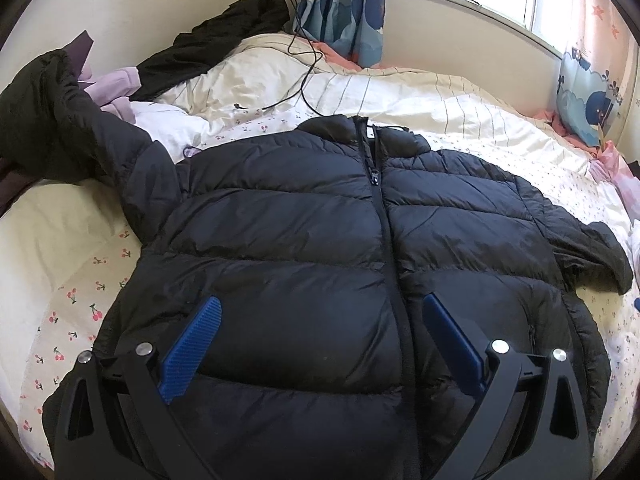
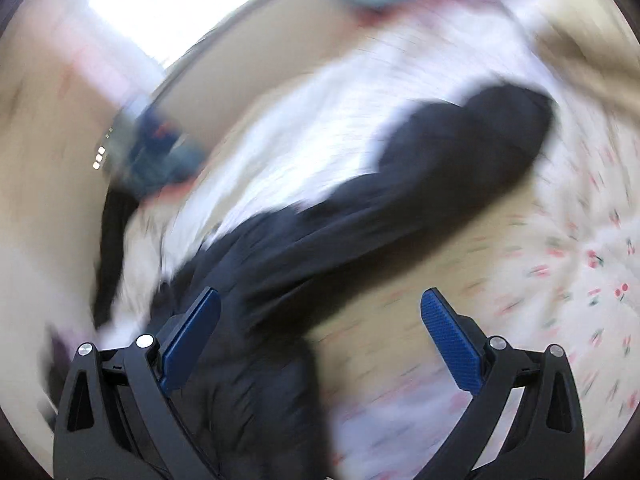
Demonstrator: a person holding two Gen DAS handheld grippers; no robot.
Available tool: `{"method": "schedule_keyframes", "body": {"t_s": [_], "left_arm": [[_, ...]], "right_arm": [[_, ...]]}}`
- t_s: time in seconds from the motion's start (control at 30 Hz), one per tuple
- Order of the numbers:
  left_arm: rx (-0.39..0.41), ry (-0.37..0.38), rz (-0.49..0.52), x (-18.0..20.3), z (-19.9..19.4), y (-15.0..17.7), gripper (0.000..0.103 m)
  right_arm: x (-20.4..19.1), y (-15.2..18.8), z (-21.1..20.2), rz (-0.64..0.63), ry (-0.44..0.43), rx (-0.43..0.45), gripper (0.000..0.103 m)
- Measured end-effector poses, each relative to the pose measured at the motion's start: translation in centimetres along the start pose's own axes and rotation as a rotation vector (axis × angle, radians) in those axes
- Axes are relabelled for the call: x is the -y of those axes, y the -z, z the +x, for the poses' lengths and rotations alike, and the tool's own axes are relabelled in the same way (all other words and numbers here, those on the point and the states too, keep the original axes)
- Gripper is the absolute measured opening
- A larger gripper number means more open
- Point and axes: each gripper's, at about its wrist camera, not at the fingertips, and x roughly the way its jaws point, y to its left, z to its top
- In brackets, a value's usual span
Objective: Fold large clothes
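Left gripper (image 1: pixel 322 322): we hold its blue-padded tongs spread wide, empty, over the hem.
Jacket: our black quilted puffer jacket (image 1: pixel 320 240) lies front up, zipped, on the cherry-print bedsheet (image 1: pixel 76 292).
Right gripper (image 2: pixel 320 312): tongs spread, pinching nothing; view blurred, dark sleeve (image 2: pixel 440 168) ahead.

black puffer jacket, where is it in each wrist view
Left wrist: black puffer jacket fills the centre, spread flat and zipped.
Right wrist: blurred; a dark sleeve of it runs from lower left to upper right.
Shared landmark: cherry-print sheet.
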Motion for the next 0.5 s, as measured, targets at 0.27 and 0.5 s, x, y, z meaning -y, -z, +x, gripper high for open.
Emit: {"method": "schedule_keyframes", "body": {"t_s": [0.27,0.5], "left_arm": [[-0.028,-0.013,0.036,0.4,1.0,0.5,0.097],[-0.058,0.004,-0.001,0.5,1.9,0.5,0.097]], "right_arm": [[12.2,-8.6,6.3,0.323,-0.134,-0.019,0.097],[11.0,-13.9,7.3,0.195,-0.168,0.106,0.016]]}}
